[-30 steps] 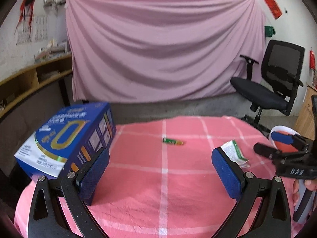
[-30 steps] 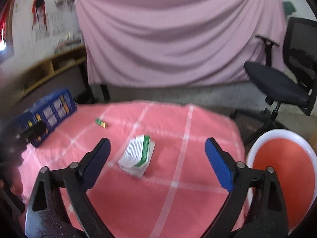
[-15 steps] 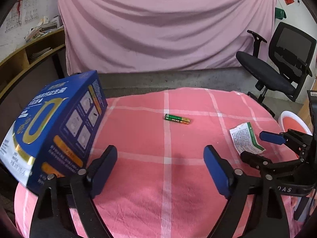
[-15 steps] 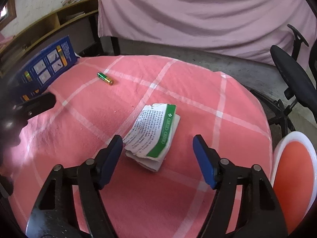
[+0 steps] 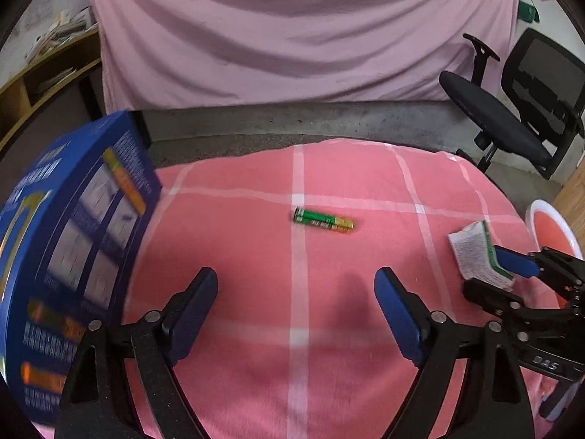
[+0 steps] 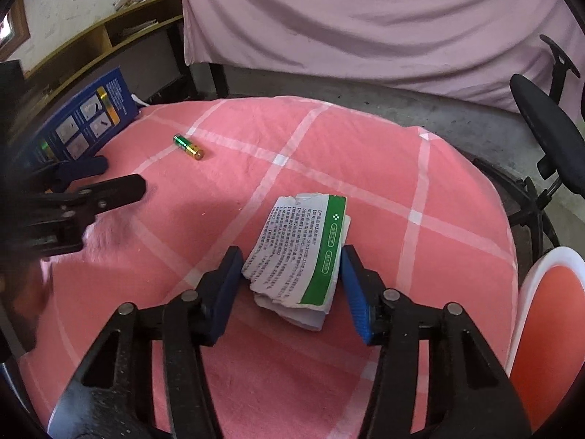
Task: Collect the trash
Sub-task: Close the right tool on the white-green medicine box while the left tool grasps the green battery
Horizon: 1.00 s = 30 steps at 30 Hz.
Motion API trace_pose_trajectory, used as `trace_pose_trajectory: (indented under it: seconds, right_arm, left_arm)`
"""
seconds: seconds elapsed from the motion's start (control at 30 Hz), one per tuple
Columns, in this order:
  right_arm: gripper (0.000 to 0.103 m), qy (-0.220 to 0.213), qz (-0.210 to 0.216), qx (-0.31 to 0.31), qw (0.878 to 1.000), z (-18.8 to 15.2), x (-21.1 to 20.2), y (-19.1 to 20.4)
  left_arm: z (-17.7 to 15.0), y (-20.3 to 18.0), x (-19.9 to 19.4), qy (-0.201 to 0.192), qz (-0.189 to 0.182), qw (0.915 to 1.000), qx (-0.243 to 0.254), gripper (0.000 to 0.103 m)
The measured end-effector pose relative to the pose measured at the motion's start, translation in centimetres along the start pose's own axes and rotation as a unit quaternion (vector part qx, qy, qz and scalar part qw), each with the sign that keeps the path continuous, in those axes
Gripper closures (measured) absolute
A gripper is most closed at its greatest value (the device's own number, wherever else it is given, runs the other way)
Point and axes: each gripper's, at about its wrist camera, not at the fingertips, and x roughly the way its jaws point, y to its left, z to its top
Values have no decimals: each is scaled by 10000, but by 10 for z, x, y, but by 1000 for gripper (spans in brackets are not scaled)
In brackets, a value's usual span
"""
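A folded white and green leaflet (image 6: 303,252) lies on the pink checked tablecloth (image 6: 365,153). My right gripper (image 6: 292,274) is open and low, with a blue pad on each side of the leaflet; it also shows in the left wrist view (image 5: 501,278) beside the leaflet (image 5: 475,252). A green and gold battery (image 5: 323,220) lies ahead of my left gripper (image 5: 296,307), which is open and empty above the cloth. The battery also shows in the right wrist view (image 6: 188,146). A blue carton (image 5: 69,248) stands close at the left.
A red bin with a white rim (image 6: 541,322) stands off the table's right edge. A black office chair (image 5: 512,117) is behind it. Wooden shelves (image 6: 102,36) and a pink hanging sheet (image 5: 292,29) lie beyond the table.
Both grippers have moved forward and down toward the table. The right gripper's pads have come in around the leaflet. The left gripper has neared the battery and the blue carton.
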Motion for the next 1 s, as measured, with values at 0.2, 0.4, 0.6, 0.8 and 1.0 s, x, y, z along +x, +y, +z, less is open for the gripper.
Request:
trace_pose_trajectory:
  seconds: [0.2,0.4,0.6,0.8,1.0]
  right_arm:
    - [30,-105,150,290,9994,1,-2,-13]
    - [30,-119,272,392,9988,1,-2,-19]
    - [30,-113,351,456,9983,1,-2,-21]
    - [30,-133,359,469,9982,-1,-5,-22]
    - [31,-262,339,459,9980,-6,-14,-22]
  left_arm:
    - [18,-7,22,123,44,9992,380,20]
    - [26,-13,42,255,138,9975,646,20]
    - [25,-17,47,292,12,9963,806,42]
    - [23,-28,44,301,-44,9947,986,64]
    - [14,-34,32,283,-80,9959,852,65]
